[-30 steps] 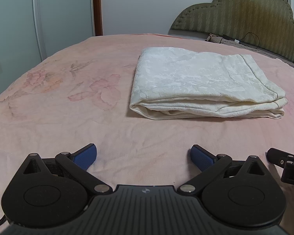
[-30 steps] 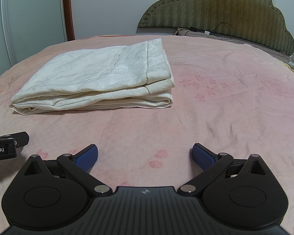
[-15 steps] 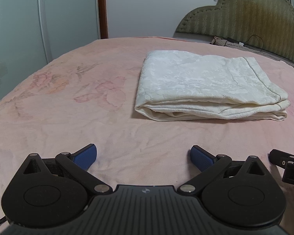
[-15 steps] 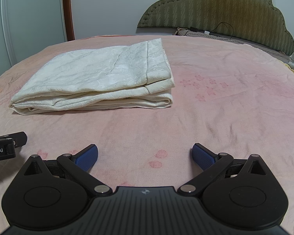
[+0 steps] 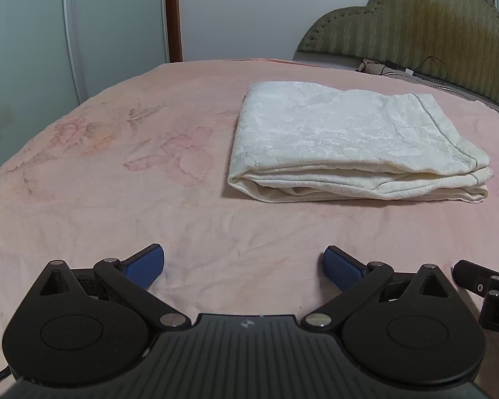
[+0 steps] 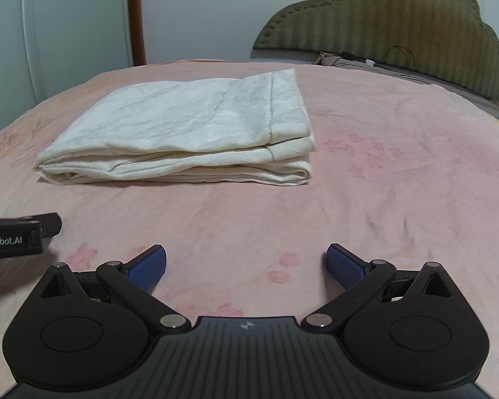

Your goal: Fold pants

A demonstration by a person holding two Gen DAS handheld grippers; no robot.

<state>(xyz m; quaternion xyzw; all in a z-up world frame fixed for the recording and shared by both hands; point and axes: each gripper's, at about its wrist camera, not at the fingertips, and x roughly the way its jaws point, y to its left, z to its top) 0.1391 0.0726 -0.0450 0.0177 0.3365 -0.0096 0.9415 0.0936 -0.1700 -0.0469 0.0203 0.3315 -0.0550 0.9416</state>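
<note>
Folded pants (image 5: pixel 349 139) lie beyond the wide-spread left gripper (image 5: pixel 244 264)

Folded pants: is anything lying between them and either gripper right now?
Nothing visible. Only bare pink blanket lies between the folded pants and the open left gripper; likewise for the open right gripper.

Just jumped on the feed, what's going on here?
A person holds a gripper in each hand over a pink bed. The cream pants lie on it, already folded into a neat stack of layers. Neither gripper touches them: the left gripper and right gripper are both open and empty, hovering side by side short of the pants' near edge. The folding looks done, or nearly so.
</note>
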